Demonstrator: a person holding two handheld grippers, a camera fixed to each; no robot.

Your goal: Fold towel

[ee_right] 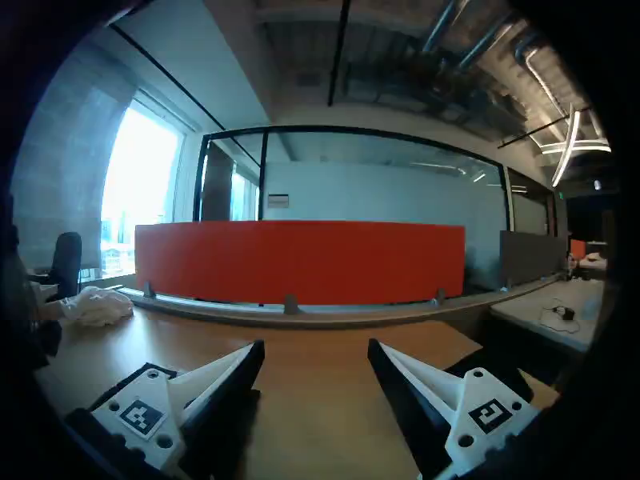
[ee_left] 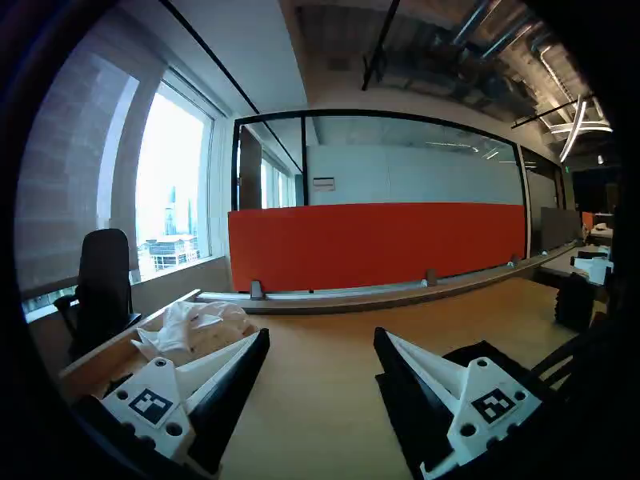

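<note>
- We see the left gripper point(ee_left: 320, 332) with its two white, black-edged fingers spread wide and nothing between them, low over the light brown wooden table top point(ee_left: 320, 400).
- The right gripper point(ee_right: 316, 344) is likewise spread wide and pinching nothing, above the same table top point(ee_right: 320, 400).
- The crumpled white cloth towel point(ee_left: 196, 326) lies in a heap on the table at the lower left of the left gripper view. It is just beyond the tip of the finger on that side, left of the line along which the fingers point.
- In the right gripper view the towel point(ee_right: 96, 306) sits small at the far left of the frame. It is well apart from the fingers and lies before the long orange partition screen point(ee_right: 300, 262).
- We judge the left gripper the nearer of the two; either would have to swing leftward in its own frame to reach the cloth.
- The towel is bunched, so we cannot tell a long axis or pick out a corner or hem; the heap is merely wider than it is high.
- The left gripper view gives us the folds up close, a wooden edge point(ee_left: 112, 348) beside the heap and a black office chair point(ee_left: 104, 288) behind. The right gripper view gives us the stretch of bare table between towel and fingers.
</note>
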